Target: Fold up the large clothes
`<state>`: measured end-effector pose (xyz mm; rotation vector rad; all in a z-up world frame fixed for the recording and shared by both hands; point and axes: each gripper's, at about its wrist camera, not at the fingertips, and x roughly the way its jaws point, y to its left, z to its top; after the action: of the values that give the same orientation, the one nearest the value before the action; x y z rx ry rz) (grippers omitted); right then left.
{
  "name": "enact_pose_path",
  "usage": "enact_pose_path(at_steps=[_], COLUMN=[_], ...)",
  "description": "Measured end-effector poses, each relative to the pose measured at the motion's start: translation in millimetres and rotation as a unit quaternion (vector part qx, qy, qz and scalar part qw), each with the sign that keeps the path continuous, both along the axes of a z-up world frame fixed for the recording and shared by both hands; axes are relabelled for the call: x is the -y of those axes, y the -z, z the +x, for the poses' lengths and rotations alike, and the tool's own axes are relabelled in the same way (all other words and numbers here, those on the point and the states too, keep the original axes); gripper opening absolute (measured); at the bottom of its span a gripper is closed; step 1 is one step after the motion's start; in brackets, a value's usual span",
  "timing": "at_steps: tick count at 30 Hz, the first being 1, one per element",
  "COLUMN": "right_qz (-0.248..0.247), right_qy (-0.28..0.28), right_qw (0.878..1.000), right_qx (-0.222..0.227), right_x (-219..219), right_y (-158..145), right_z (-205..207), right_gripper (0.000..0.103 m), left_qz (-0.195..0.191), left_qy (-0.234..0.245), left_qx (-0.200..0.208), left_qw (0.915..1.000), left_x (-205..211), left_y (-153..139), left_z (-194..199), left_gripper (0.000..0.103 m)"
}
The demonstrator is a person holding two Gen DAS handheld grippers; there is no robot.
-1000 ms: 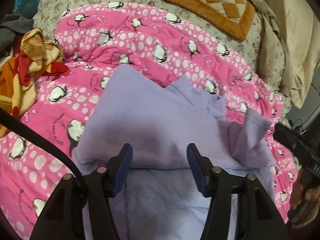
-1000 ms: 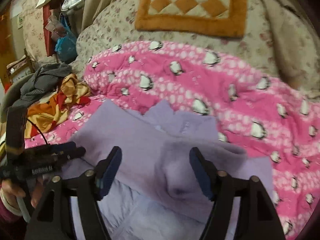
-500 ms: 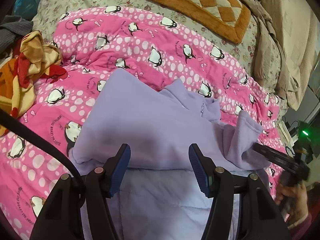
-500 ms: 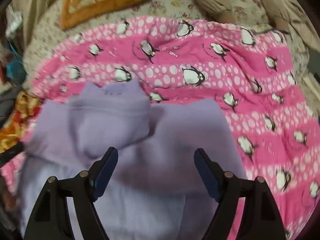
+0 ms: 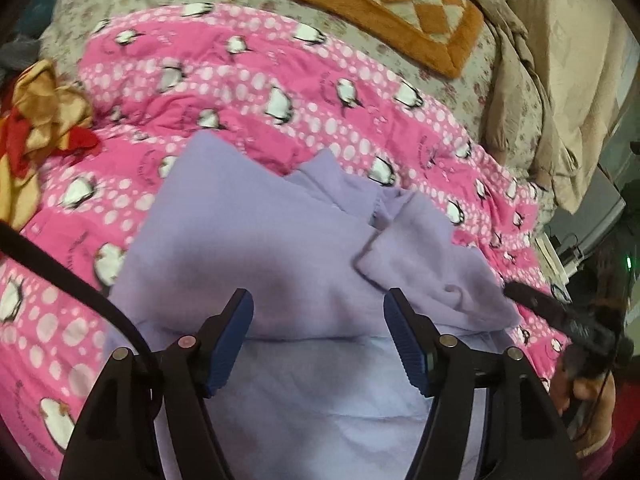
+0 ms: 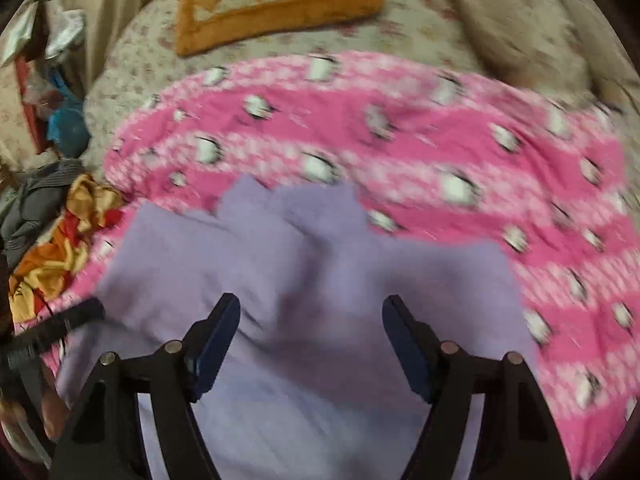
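Observation:
A lilac sweatshirt (image 5: 256, 240) lies on a pink penguin-print quilt (image 5: 260, 92), its upper part folded down over the paler inside fabric. A sleeve end (image 5: 432, 264) is bunched on its right side. My left gripper (image 5: 318, 336) is open and empty, just above the fold edge. My right gripper (image 6: 311, 346) is open and empty over the garment (image 6: 320, 280) in a blurred view. The right gripper also shows at the right edge of the left wrist view (image 5: 536, 304).
An orange checked mat (image 5: 384, 4) lies on the floral bedspread beyond the quilt. Crumpled orange, yellow and red cloth (image 5: 36, 120) sits at the left. Beige fabric (image 5: 560, 80) hangs at the right. Dark grey clothing (image 6: 36, 196) lies far left.
The right gripper swung back left over the sweatshirt and let the sleeve end settle on the body. The left gripper stayed open over the fold, shifting slightly.

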<state>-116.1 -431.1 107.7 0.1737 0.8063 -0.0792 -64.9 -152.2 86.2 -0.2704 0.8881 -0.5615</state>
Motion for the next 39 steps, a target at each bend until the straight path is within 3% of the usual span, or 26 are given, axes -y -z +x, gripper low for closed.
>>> enact_pose_path(at_steps=[3, 9, 12, 14, 15, 16, 18, 22, 26, 28, 31, 35, 39], right_qz=[0.043, 0.135, 0.158, 0.164, 0.168, 0.174, 0.181, 0.173, 0.168, 0.173, 0.163, 0.165, 0.153], right_qy=[0.053, 0.123, 0.139, 0.149, 0.153, 0.156, 0.160, 0.169, 0.183, 0.181, 0.179, 0.177, 0.160], right_qw=[0.998, 0.982, 0.976, 0.973, 0.972, 0.970, 0.968, 0.968, 0.966, 0.966, 0.969, 0.970, 0.975], right_qx=[0.011, 0.040, 0.053, 0.062, 0.064, 0.065, 0.063, 0.069, 0.069, 0.062, 0.053, 0.036, 0.016], right_x=[37, 90, 104, 111, 113, 116, 120, 125, 130, 129, 126, 122, 108], right_y=[1, 19, 20, 21, 22, 24, 27, 24, 22, 25, 27, 33, 40], right_z=[-40, -79, -87, -89, -90, -91, -91, -96, -97, -95, -92, -84, -72], right_gripper=[0.087, 0.087, 0.087, 0.087, 0.087, 0.087, 0.087, 0.087, 0.087, 0.087, 0.087, 0.087, 0.087], left_qz=[0.000, 0.052, 0.049, 0.035, 0.027, 0.024, 0.006, -0.041, -0.042, -0.031, 0.016, -0.011, 0.003], left_qy=[0.013, 0.011, 0.009, 0.009, 0.011, 0.011, 0.009, 0.008, -0.026, -0.044, -0.078, -0.081, -0.068], left_qx=[-0.014, -0.076, -0.090, -0.099, -0.105, -0.109, -0.099, -0.036, -0.006, 0.008, 0.012, -0.047, -0.044], left_qw=[0.9998, 0.9957, 0.9947, 0.9944, 0.9940, 0.9937, 0.9950, 0.9985, 0.9988, 0.9985, 0.9968, 0.9955, 0.9967], left_x=[26, 79, 95, 104, 105, 107, 103, 73, 31, 9, -20, -43, -35], left_y=[-4, 22, 32, 36, 37, 36, 27, -21, -46, -45, -26, 11, 17], left_z=[8, 33, 40, 44, 46, 48, 49, 35, 25, 21, 20, 31, 29], left_gripper=[0.043, 0.043, 0.042, 0.021, 0.000, 0.000, 0.000, 0.000, 0.000, 0.000, 0.000, 0.000, 0.000])
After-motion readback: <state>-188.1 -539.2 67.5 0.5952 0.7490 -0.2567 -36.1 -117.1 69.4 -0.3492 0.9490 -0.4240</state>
